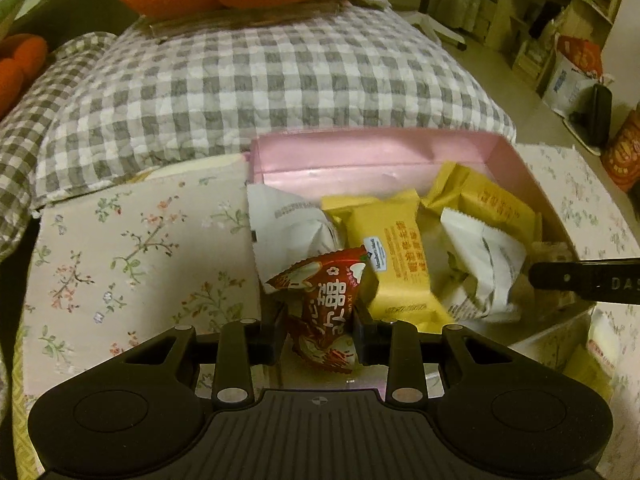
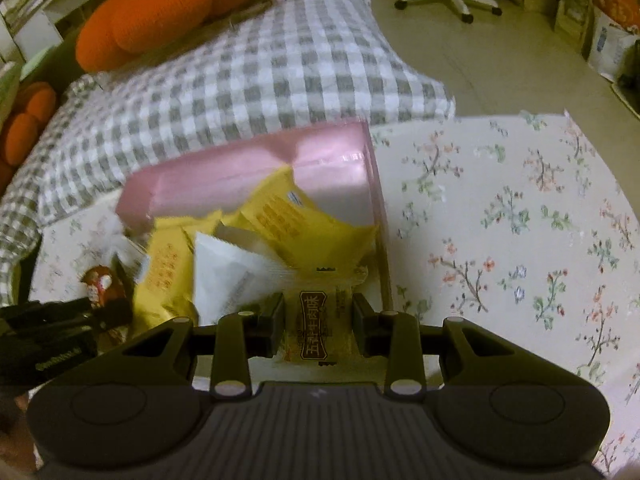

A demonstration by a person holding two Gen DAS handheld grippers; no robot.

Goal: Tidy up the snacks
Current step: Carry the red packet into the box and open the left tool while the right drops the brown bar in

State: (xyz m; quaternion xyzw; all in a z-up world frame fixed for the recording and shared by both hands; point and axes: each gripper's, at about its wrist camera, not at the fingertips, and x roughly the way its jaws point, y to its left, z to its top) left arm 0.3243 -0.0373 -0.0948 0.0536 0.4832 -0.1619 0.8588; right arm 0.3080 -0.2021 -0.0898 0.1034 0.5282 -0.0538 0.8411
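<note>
the left claw (image 1: pixel 320 320) grips a red snack packet (image 1: pixel 324 312) over the pink box (image 1: pixel 360 156); the right claw (image 2: pixel 318 320) pinches a pale yellow packet (image 2: pixel 316 324) there.

Red snack packet (image 1: pixel 320 312): large white Chinese chars, not legible upside down; small Latin "an XI" beside them. Yellow packet (image 1: pixel 394 264): blue oval logo, poss. "Meadow Fresh", blurred; orange Chinese print. Black tool arm (image 1: pixel 588 282): "DAS", cut off. Pale packet (image 2: pixel 314 320): brown label "五香牛肉味".
</note>
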